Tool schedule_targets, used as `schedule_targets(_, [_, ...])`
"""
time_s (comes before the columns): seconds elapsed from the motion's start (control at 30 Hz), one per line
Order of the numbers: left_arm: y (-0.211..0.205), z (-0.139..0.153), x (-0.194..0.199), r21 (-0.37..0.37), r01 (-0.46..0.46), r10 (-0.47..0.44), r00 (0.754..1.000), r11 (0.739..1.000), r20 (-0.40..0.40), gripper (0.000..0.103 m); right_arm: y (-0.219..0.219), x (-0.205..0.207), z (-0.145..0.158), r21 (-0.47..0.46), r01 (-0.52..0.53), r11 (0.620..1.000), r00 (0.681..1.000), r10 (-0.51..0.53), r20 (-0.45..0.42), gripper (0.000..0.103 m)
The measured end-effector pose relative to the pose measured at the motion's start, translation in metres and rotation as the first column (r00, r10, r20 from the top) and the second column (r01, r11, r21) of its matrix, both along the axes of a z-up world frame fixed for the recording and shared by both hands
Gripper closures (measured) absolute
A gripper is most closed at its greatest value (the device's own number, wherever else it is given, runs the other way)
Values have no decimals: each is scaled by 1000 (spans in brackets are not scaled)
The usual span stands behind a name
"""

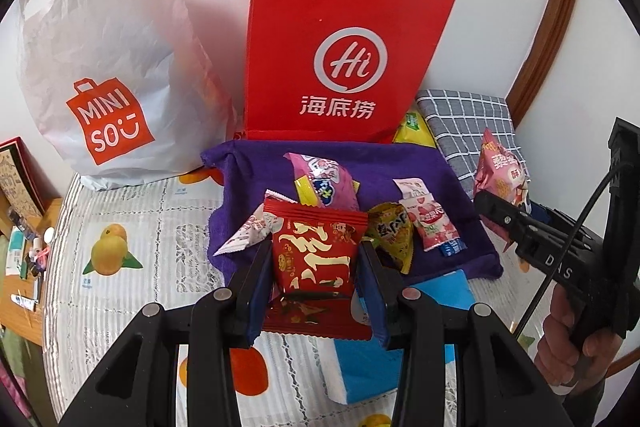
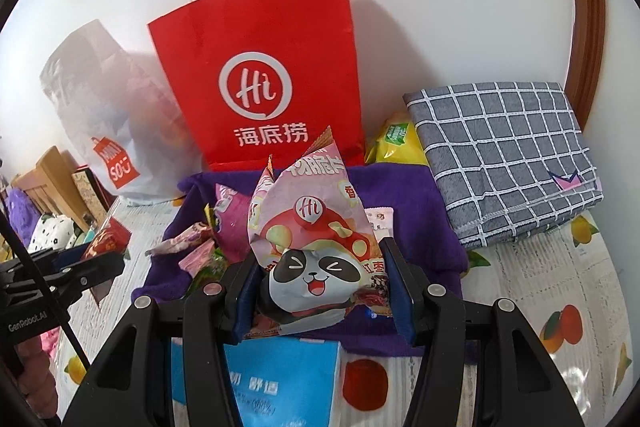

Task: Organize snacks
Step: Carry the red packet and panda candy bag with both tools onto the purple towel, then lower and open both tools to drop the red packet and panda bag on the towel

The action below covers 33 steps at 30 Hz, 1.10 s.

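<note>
Left claw (image 1: 316, 267) clamps a red foil snack packet (image 1: 316, 251); right claw (image 2: 324, 279) clamps a pink panda-print snack pouch (image 2: 316, 247). Both should probably lift clear, then drop inside the red paper bag (image 2: 264, 67), upper centre.

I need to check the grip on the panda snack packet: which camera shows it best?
The right wrist view: the panda snack packet fills the centre, pinched between the right hand-held gripper fingers, panda face readable. In the left wrist view it shows only as a small pink packet at the right edge, partly behind that gripper.
</note>
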<state>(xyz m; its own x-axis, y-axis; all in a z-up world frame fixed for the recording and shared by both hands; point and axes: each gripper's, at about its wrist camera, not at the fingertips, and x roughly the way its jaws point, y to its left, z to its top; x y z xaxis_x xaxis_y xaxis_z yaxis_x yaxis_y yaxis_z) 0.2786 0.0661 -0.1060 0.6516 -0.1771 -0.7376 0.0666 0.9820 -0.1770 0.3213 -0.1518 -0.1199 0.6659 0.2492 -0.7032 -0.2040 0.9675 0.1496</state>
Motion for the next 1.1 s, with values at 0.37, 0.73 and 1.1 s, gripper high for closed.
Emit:
schedule_targets(0.37, [8, -6, 22, -27, 9, -9, 1000, 1000, -3, 64, -4, 26, -15, -21, 14, 1000, 1000, -14, -15, 48])
schedule_targets(0.73, [-20, -14, 48, -5, 54, -54, 998, 999, -18, 64, -10, 53, -43, -24, 14, 1000, 997, -16, -78, 48])
schedule_targets(1.1, [-32, -20, 67, -10, 72, -72, 997, 997, -24, 64, -5, 63, -66, -28, -8, 1000, 994, 5, -107, 48])
